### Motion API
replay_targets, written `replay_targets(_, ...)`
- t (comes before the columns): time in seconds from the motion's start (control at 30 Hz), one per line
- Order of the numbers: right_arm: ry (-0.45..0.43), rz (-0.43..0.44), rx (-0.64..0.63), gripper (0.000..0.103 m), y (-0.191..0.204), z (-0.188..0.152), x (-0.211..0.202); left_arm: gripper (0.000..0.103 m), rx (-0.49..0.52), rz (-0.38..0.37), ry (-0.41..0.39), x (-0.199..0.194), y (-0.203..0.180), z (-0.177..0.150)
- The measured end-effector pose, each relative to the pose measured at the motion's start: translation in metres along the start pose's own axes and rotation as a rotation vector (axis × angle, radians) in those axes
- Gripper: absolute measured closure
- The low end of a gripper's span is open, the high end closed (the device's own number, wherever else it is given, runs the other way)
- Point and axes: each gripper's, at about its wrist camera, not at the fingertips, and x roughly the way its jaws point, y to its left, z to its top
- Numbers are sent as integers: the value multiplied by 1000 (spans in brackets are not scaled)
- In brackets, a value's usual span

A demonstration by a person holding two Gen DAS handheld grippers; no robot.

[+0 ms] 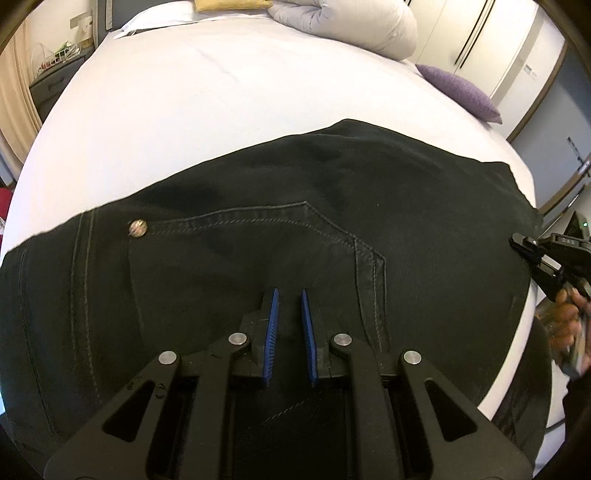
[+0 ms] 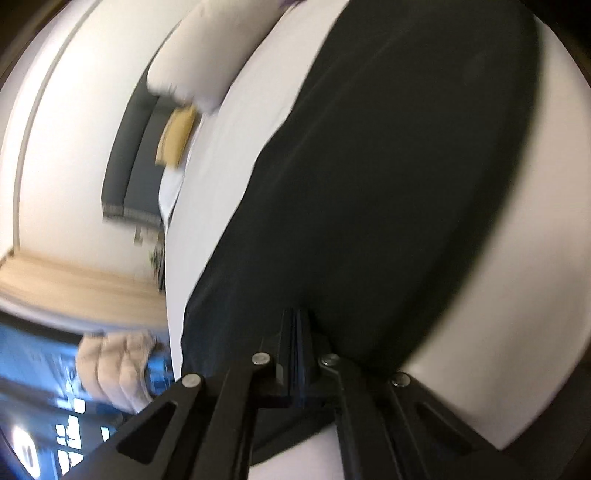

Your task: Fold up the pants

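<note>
Black pants (image 1: 258, 236) lie flat across the white bed (image 1: 184, 110), with a back pocket and a metal rivet (image 1: 137, 227) showing. My left gripper (image 1: 290, 295) hovers just over the pocket area, its blue pads a small gap apart with nothing between them. My right gripper (image 2: 297, 314) is at the pants' edge in the blurred right wrist view; its jaws are together, and I cannot tell whether cloth (image 2: 369, 184) is pinched. It also shows at the far right of the left wrist view (image 1: 532, 251).
A folded grey duvet (image 1: 351, 22), a yellow cushion (image 1: 229, 4) and a purple cushion (image 1: 461, 88) lie at the bed's far side. A nightstand (image 1: 51, 85) stands left, white wardrobes (image 1: 498, 44) right.
</note>
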Motion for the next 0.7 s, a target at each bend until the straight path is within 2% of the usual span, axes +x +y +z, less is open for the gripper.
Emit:
replay_targets(0.13, -118, -74, 26, 103, -20, 21, -40, 90, -21, -25, -5, -7, 13, -9)
replay_targets(0.2, -184, -152, 28, 102, -19, 29, -62, 90, -39, -31, 2, -13, 20, -12)
replay_targets(0.23, -212, -180, 28, 85, -17, 30, -74, 90, -59, -33, 9, -17, 22, -13)
replay_targets(0.27, -262, -208, 18, 54, -12, 30, -92, 90, -75, -29, 14, -21, 22, -14)
replay_targets(0.33, -363, -228, -15, 30, -5, 26, -118, 90, -90, -12, 9, -32, 23, -13)
replay_targets(0.4, -451, -217, -58, 29, 1, 26, -140, 90, -91, -20, -8, -40, 20, -10)
replay_targets(0.43, -464, -205, -59, 29, -1, 29, -144, 90, -96, -34, -12, -40, 18, -7)
replay_targets(0.5, -453, -195, -6, 39, -7, 40, -137, 90, -104, -80, -20, -43, 10, 0)
replay_targets(0.53, -444, -191, 27, 54, -16, 43, -135, 90, -102, -98, -21, -41, 4, 5)
replay_targets(0.57, -432, -181, 65, 61, -28, 46, -135, 90, -96, -110, -18, -38, -3, 10)
replay_targets(0.6, -427, -167, 113, 62, -32, 49, -122, 90, -87, -129, -16, -35, -11, 14)
replay_targets(0.7, -417, -182, 193, 65, -56, 56, -118, 90, -65, -189, -7, -29, -31, 23)
